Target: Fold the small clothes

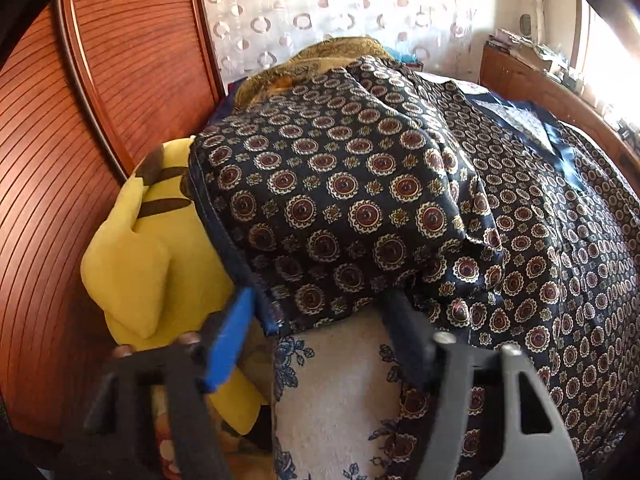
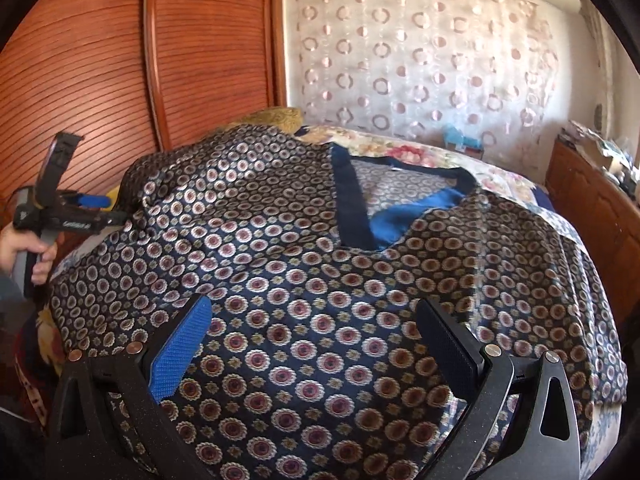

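Here the left tool [image 1: 320, 312] hovers spread wide at the sleeve edge of the navy medallion-print satin garment [image 2: 304, 264], the right tool [image 2: 316, 332] spread wide above it, tips unhidden.

shirt [image 2: 304, 264] is spread over the bed [image 2: 404, 148], plush [image 1: 160, 240] at its left edge, wardrobe [image 2: 120, 60] behind that, curtain [image 2: 420, 60] at the back.

Bright window [image 1: 600, 60] glare at right; strong fisheye edge distortion.

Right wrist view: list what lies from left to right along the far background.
Left gripper held in a hand → slatted wooden wardrobe door → ring-patterned curtain → wooden dresser.
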Demonstrator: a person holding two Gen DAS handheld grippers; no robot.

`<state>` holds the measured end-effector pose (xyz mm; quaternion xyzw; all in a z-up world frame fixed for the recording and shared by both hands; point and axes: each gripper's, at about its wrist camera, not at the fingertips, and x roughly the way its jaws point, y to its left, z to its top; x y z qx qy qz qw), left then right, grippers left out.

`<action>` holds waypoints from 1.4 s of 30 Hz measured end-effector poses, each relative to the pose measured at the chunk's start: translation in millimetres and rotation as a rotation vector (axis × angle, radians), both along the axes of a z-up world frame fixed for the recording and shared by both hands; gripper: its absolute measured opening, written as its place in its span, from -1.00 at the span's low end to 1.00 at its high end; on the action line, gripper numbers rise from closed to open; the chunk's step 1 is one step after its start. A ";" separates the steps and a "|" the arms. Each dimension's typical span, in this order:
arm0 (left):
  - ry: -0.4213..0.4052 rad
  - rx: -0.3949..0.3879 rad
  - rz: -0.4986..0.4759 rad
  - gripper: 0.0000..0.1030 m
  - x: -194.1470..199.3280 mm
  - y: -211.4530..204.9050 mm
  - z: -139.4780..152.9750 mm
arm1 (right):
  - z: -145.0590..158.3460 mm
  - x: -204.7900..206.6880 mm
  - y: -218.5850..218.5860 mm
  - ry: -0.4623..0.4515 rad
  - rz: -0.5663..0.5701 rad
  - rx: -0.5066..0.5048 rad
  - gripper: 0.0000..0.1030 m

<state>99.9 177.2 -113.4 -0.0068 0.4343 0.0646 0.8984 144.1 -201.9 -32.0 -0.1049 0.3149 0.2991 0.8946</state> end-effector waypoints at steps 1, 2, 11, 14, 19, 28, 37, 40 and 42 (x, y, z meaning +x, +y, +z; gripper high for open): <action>-0.006 -0.004 -0.004 0.08 0.4 0.4 -0.9 | -1.0 -0.4 1.9 0.001 0.004 -0.004 1.00; -0.007 0.002 -0.007 0.06 0.5 -0.2 -0.6 | -2.3 -0.3 3.3 0.003 0.005 -0.007 1.00; -0.044 0.076 -0.002 -0.86 1.6 1.5 3.5 | -6.3 2.0 0.9 0.019 -0.010 0.013 1.00; -0.124 0.108 0.024 -0.88 -6.6 1.7 24.9 | -6.1 2.3 -0.4 0.023 -0.014 0.019 1.00; -0.272 0.133 0.015 -0.89 -13.7 -8.5 73.9 | -6.9 2.4 1.4 0.025 -0.015 0.018 1.00; -0.360 0.070 -0.188 -0.88 18.4 -68.3 120.8 | -8.4 3.8 -0.5 0.042 -0.027 0.042 1.00; -0.320 0.019 -0.294 -0.88 20.1 -101.7 118.0 | -7.5 2.8 -4.1 0.039 -0.025 0.053 1.00; -0.303 -0.018 -0.286 -0.88 11.5 -96.2 117.2 | -7.3 3.9 -5.9 0.048 -0.026 0.057 1.00; -0.297 -0.031 -0.294 -0.83 1.6 -92.7 118.2 | -7.0 4.6 -6.1 0.052 -0.027 0.056 1.00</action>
